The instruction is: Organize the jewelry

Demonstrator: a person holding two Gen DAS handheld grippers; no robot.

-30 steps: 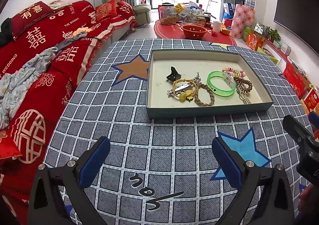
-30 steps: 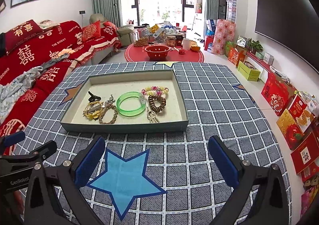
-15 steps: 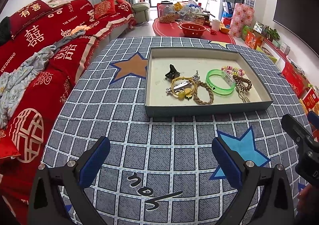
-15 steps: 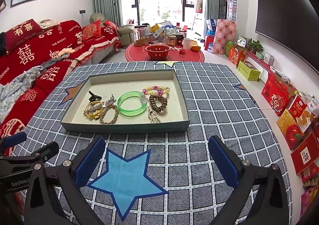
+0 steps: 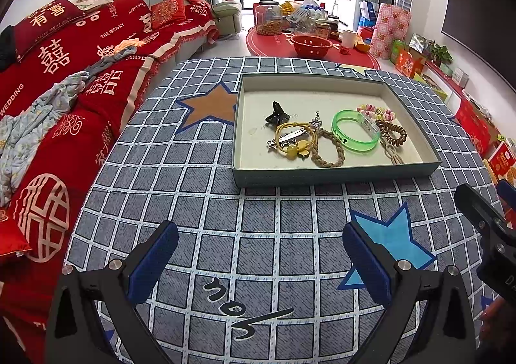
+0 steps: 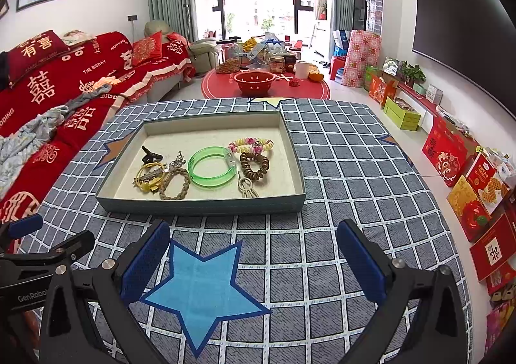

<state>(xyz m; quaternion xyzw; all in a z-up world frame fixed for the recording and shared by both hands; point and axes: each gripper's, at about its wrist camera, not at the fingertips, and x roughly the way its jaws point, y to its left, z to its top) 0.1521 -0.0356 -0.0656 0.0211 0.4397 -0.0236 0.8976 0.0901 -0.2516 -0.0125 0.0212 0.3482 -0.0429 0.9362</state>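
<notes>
Both grippers, left gripper (image 5: 259,259) and right gripper (image 6: 253,256), are sitting wide open and empty, creeping closer to the tray (image 6: 206,204) where the jewelry's all lying bunched together.

left tool (image 5: 259,262) agape, jewelry tray (image 5: 335,175) ahead

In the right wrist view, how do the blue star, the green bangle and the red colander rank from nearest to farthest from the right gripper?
From the right gripper, which is open:
1. Blue star on the tablecloth, between the fingers, nearest.
2. Green bangle, in the middle of the tray, farther ahead.
3. Red colander, on the red round rug beyond the table, farthest.
</notes>
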